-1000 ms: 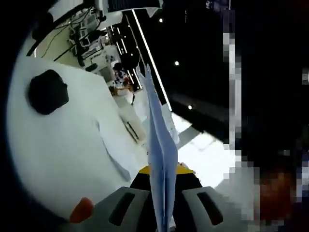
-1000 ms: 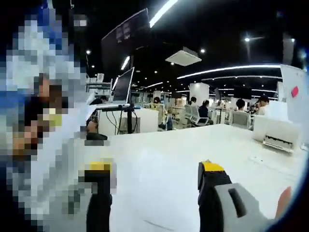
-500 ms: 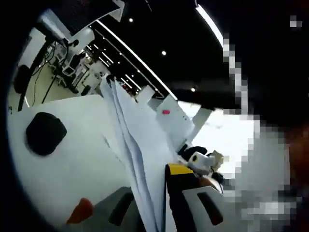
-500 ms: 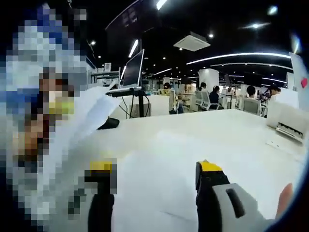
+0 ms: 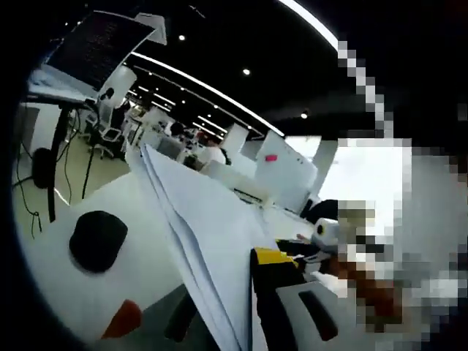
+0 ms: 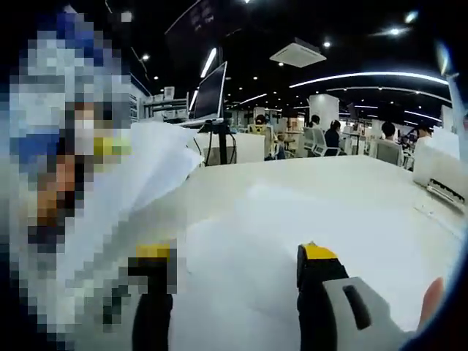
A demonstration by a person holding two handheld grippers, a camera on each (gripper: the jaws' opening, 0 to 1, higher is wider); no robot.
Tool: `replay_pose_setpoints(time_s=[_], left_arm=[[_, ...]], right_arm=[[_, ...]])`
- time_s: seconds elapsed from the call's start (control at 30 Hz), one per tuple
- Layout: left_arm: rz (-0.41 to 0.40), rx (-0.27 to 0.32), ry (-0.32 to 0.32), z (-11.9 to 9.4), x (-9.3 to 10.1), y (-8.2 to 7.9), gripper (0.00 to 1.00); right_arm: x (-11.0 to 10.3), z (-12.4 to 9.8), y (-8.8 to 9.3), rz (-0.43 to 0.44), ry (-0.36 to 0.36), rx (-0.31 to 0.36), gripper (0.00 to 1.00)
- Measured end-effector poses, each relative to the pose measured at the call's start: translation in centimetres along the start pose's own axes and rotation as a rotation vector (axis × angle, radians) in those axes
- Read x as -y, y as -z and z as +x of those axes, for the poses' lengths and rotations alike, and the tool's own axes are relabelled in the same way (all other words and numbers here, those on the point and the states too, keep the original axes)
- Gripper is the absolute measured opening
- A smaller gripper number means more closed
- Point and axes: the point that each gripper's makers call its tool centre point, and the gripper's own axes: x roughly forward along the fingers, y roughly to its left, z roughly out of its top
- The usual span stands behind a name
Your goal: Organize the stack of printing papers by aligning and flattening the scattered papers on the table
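Observation:
A stack of white printing papers [image 5: 201,241] stands on edge between the jaws of my left gripper [image 5: 235,292], which is shut on its lower end; the sheets fan up and to the left above the white table [image 5: 51,270]. In the right gripper view the same papers [image 6: 142,179] lean in from the left, held above the table [image 6: 329,205]. My right gripper [image 6: 234,256] hovers over the tabletop, open, with nothing between its yellow-tipped fingers [image 6: 318,254].
A black mouse-like object [image 5: 97,239] lies on the table left of the papers. A monitor [image 6: 212,91] stands at the table's far side and a white printer [image 6: 442,179] at the right edge. Several people sit at desks behind.
The left gripper has rolled and swung with the papers still clamped, so they now lean left. In the right gripper view the papers have come further in from the left; that gripper stays open.

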Motion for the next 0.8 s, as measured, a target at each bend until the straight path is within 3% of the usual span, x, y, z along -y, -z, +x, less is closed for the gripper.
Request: replay_pose_setpoints(time_s=[0.17, 0.27, 0.43, 0.67, 0.73, 0.8], left_arm=[[0.015, 0.007, 0.009, -0.1, -0.1, -0.2, 0.06], [-0.019, 0.033, 0.028, -0.5, -0.3, -0.6, 0.06], [-0.048, 0.061, 0.037, -1.1, -0.8, -1.1, 0.06], [-0.063, 0.066, 0.037, -1.0, -1.3, -1.1, 0.06], [-0.066, 0.066, 0.042, -0.9, -1.2, -1.1, 0.06], [-0.069, 0.067, 0.045, -0.9, -1.3, -1.2, 0.06]], right_arm=[[0.2, -0.3, -0.2, -0.001, 0.01, 0.01, 0.64], [0.2, -0.2, -0.2, -0.008, 0.009, 0.008, 0.64], [-0.8, 0.7, 0.2, -0.001, -0.019, 0.002, 0.66], [-1.7, 2.4, 1.5, -0.054, -0.02, -0.043, 0.7], [-1.6, 2.6, 1.5, -0.045, -0.011, -0.042, 0.66], [-1.5, 2.6, 1.5, -0.039, -0.01, -0.043, 0.54]])
